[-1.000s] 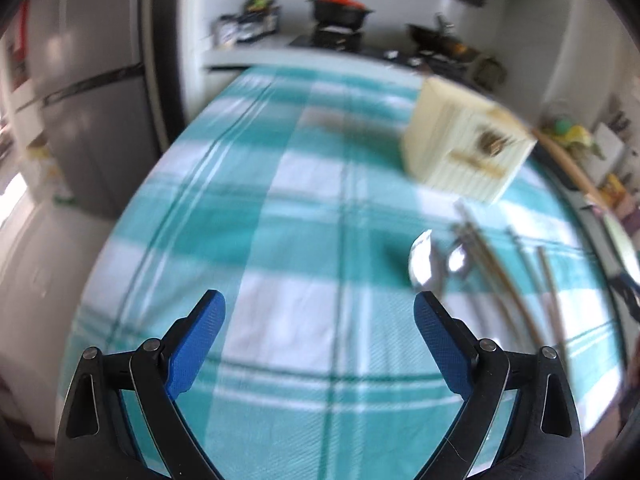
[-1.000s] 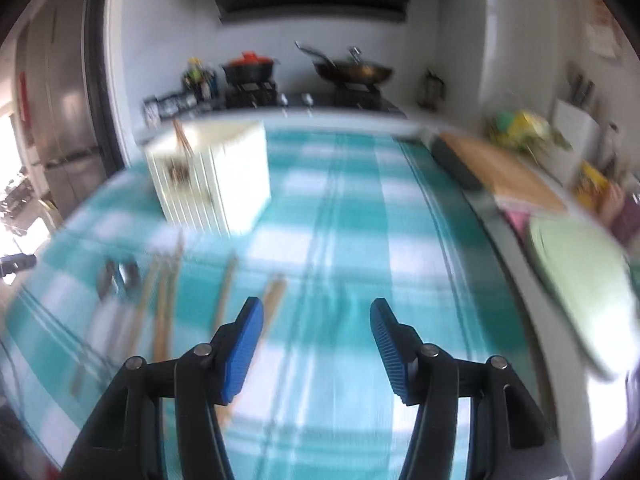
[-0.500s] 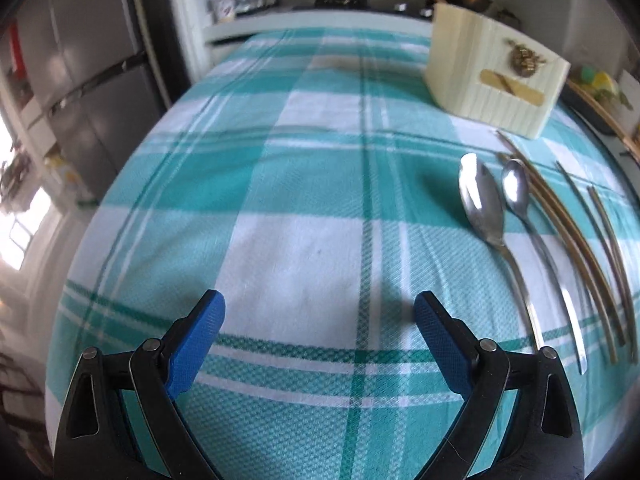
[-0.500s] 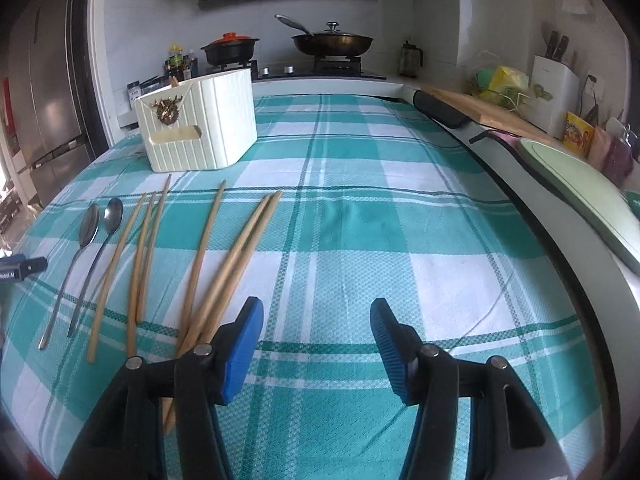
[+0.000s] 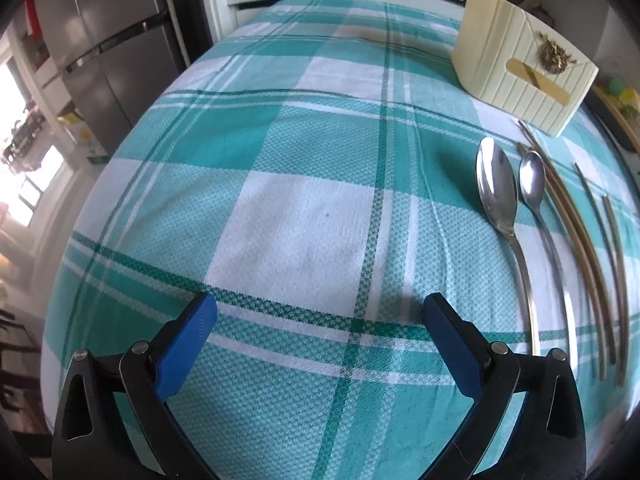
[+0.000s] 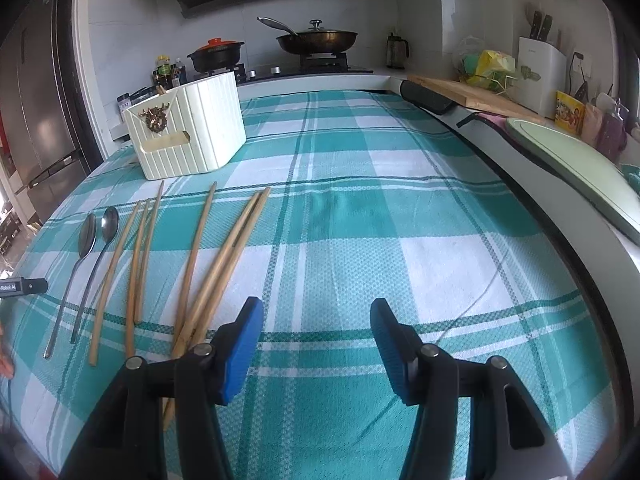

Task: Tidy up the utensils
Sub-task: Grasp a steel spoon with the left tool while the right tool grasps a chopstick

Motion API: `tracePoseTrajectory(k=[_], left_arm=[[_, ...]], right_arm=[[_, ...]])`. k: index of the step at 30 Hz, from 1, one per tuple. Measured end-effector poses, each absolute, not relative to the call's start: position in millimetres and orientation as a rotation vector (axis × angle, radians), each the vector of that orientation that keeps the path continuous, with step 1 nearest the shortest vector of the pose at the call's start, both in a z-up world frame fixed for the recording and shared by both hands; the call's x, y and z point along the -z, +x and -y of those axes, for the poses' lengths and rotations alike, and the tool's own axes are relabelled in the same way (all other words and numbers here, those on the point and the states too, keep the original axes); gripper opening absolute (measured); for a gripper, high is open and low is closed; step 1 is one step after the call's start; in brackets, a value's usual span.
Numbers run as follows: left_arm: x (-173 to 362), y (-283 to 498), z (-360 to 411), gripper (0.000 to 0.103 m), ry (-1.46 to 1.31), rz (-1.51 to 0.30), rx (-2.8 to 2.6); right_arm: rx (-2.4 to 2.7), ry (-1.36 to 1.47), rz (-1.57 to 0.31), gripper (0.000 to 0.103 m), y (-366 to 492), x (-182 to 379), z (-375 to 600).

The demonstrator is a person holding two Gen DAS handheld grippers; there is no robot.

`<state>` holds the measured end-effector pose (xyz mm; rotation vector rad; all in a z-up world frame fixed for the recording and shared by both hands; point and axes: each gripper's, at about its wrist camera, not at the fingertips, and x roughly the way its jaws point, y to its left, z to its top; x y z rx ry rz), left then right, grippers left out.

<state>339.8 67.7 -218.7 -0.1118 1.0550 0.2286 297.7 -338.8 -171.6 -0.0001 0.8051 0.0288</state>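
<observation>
Two metal spoons [image 5: 498, 192] [image 6: 86, 236] and several wooden chopsticks [image 5: 580, 240] [image 6: 224, 256] lie side by side on a teal plaid cloth. A cream ribbed utensil holder [image 5: 516, 68] [image 6: 188, 124] stands behind them. My left gripper [image 5: 320, 316] is open and empty above the cloth, left of the spoons. My right gripper [image 6: 316, 316] is open and empty, just right of the chopsticks' near ends. The tip of the left gripper [image 6: 24, 286] shows at the left edge of the right wrist view.
A stove with a lidded pan [image 6: 318, 38] and a pot [image 6: 216, 54] is at the back. A cutting board [image 6: 472, 94], a green lid [image 6: 576, 164] and a knife block [image 6: 540, 68] line the right counter. A fridge [image 5: 104, 52] stands left of the table.
Both grippers have tilted down and moved closer to the cloth, and both views have steadied. The jaws stay open.
</observation>
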Motion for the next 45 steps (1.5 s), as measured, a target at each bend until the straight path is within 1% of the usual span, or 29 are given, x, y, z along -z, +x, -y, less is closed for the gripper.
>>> tracePoseTrajectory(k=[4,5,6,9,11,16,21,23,32,36,39,45], left_arm=[[218.5,332.6,-63.8,0.102,-0.102,-1.006,-0.240],[218.2,332.6,-63.5,0.102,-0.107,-1.003,-0.243],[218.0,332.3,-62.8,0.102,-0.117,-1.004,-0.241],[215.6,332.2,-59.8,0.102,-0.142,-1.010,-0.218],[212.2,330.2,-56.6,0.102,-0.153,-1.001,-0.205],[204.6,325.4,-45.4,0.102,-0.161,-0.979,-0.177],[201.6,324.2,-31.7,0.102,-0.147,-0.976,-0.149],[201.2,324.6,-26.0,0.102,-0.135,-0.973,-0.144],[207.4,334.6,1.8,0.102,-0.113,-0.976,-0.115],[216.9,343.9,18.5,0.102,-0.049,-1.006,-0.122],[216.3,343.7,28.6,0.103,0.015,-0.969,-0.143],[215.5,339.5,10.8,0.103,-0.007,-0.985,-0.166]], right_arm=[[-0.045,0.034,-0.843,0.057,302.3,172.5,335.7],[-0.057,0.040,-0.853,0.055,304.7,172.2,333.1],[-0.071,0.044,-0.858,0.051,306.7,171.6,330.2],[-0.120,0.049,-0.899,0.032,317.0,172.4,317.8],[-0.148,0.060,-0.936,0.025,323.5,177.0,310.5],[-0.188,0.066,-0.991,0.019,334.5,184.6,294.6],[-0.180,-0.052,-1.028,0.017,338.1,185.0,276.8],[-0.161,-0.111,-1.041,0.012,338.7,185.1,271.7],[-0.086,-0.156,-1.021,0.011,326.4,181.5,288.0],[-0.076,-0.152,-1.012,0.011,322.0,181.0,295.5],[-0.075,-0.153,-1.004,0.011,319.9,181.1,298.9],[-0.031,-0.142,-1.002,0.011,315.6,180.6,313.1]])
